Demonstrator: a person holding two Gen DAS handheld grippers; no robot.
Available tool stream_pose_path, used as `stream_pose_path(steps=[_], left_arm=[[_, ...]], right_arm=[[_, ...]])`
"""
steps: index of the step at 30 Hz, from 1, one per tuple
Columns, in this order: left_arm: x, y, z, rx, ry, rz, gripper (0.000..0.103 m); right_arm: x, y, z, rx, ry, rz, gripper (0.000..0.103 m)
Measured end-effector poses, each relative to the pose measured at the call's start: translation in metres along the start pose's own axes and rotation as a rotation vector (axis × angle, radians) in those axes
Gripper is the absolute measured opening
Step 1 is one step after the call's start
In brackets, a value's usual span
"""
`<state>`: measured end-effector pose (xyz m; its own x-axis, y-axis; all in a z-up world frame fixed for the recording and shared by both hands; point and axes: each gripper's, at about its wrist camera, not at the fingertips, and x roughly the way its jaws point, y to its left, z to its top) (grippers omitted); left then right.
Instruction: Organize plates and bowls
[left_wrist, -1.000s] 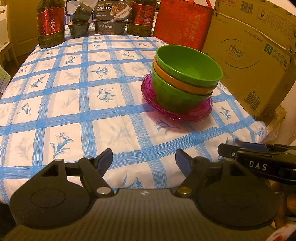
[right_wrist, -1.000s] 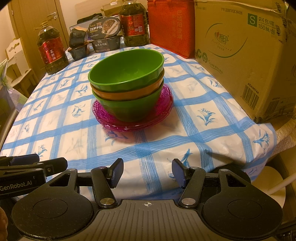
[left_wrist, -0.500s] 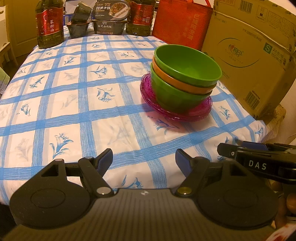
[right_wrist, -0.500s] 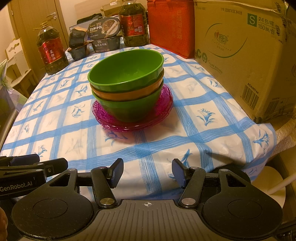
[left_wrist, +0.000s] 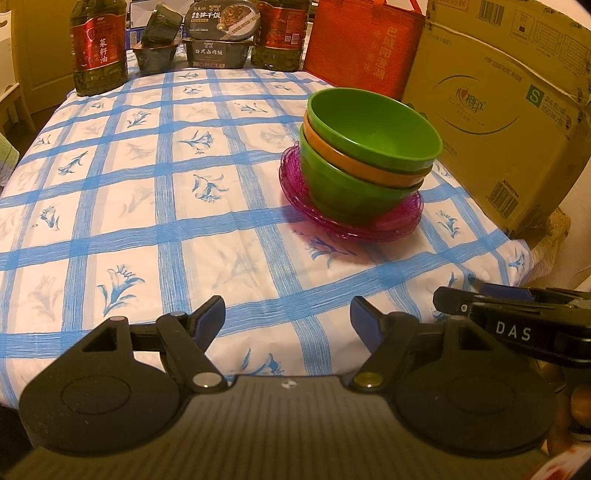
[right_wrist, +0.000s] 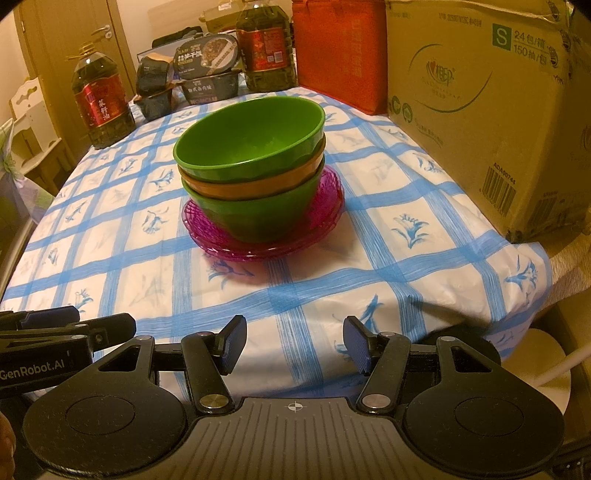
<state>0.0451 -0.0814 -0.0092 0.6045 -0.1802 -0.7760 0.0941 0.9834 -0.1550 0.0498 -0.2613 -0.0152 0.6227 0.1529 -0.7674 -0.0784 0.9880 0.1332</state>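
Three nested bowls, a green one (left_wrist: 373, 125) on an orange one (left_wrist: 369, 168) on another green one (left_wrist: 343, 192), stand on stacked purple plates (left_wrist: 391, 225) at the table's right side. The stack also shows in the right wrist view, with the top bowl (right_wrist: 251, 144) above the plates (right_wrist: 325, 221). My left gripper (left_wrist: 288, 317) is open and empty over the table's near edge, well short of the stack. My right gripper (right_wrist: 293, 345) is open and empty, also at the near edge. Each gripper shows at the edge of the other's view.
A large cardboard box (left_wrist: 495, 122) stands right of the stack, a red bag (left_wrist: 362, 48) behind it. Oil bottles (left_wrist: 98, 48) and boxed meals (left_wrist: 218, 40) line the far edge. The checked tablecloth (left_wrist: 166, 206) covers the table. A white stool (right_wrist: 546, 365) is below the right corner.
Both grippers stay open near the front edge. The left wrist view has shifted very slightly; the bowls and plates have not moved.
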Motion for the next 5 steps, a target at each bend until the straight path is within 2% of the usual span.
stream_pose_path(steps=[5], left_arm=[[-0.0045,0.0038,-0.0009,-0.011,-0.038,0.016,0.073]], right_arm=[[0.0000,-0.0002,0.0001,0.000,0.000,0.000,0.058]])
